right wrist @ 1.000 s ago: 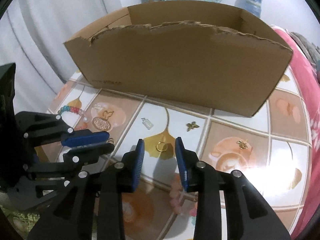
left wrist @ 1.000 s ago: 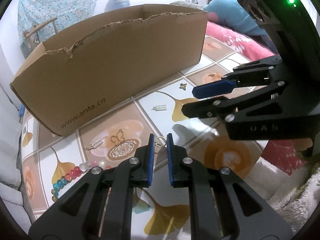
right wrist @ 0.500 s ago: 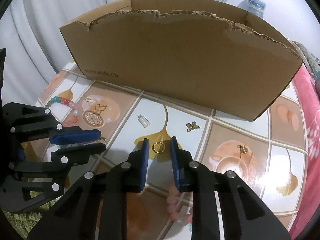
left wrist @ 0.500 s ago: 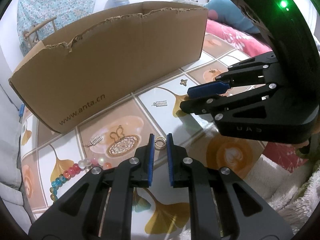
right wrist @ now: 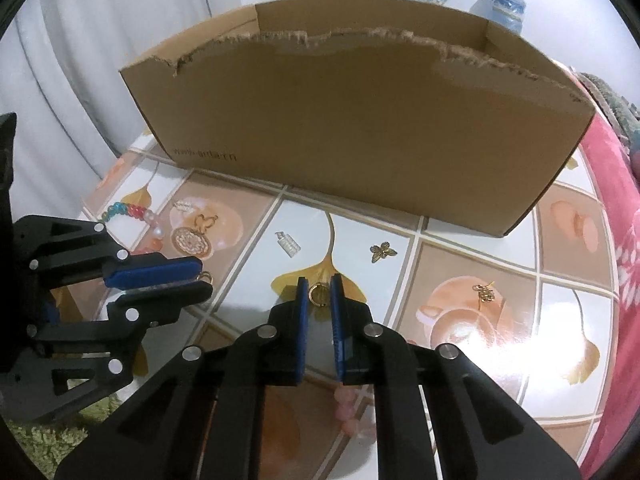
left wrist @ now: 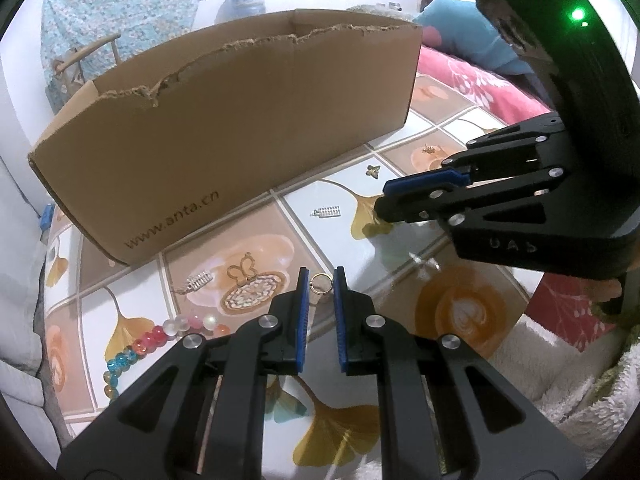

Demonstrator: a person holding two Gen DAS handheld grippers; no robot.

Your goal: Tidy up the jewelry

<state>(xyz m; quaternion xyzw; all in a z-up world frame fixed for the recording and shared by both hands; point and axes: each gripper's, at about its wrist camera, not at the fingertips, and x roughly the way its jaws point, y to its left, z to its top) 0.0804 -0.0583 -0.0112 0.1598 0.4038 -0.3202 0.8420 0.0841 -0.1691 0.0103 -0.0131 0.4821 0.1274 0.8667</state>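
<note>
Between the blue pads of my left gripper (left wrist: 320, 280) sits a small gold ring (left wrist: 320, 283), and the gripper is shut on it just above the tiled tabletop (left wrist: 400, 300). The right wrist view shows that ring (right wrist: 206, 278) poking out past the left gripper (right wrist: 200, 280). My right gripper (right wrist: 319, 292) is closing on a second gold ring (right wrist: 318, 294), and both pads touch it. In the left wrist view the right gripper (left wrist: 382, 200) reaches in from the right and hides its ring. Behind both stands a torn-edged cardboard box (left wrist: 240, 140) (right wrist: 360, 140).
Loose pieces lie on the tiles: a bead bracelet (left wrist: 160, 336) (right wrist: 132, 212), a round filigree pendant (left wrist: 252, 294), a silver comb charm (left wrist: 198, 282), a silver bar charm (right wrist: 288, 243), a gold butterfly (right wrist: 382, 252) and a gold knot earring (right wrist: 484, 292). Pink bedding (right wrist: 616, 240) borders the right.
The right gripper's jaws have narrowed from wide apart to touching the ring between them. The left gripper has kept its hold on its ring and has not moved.
</note>
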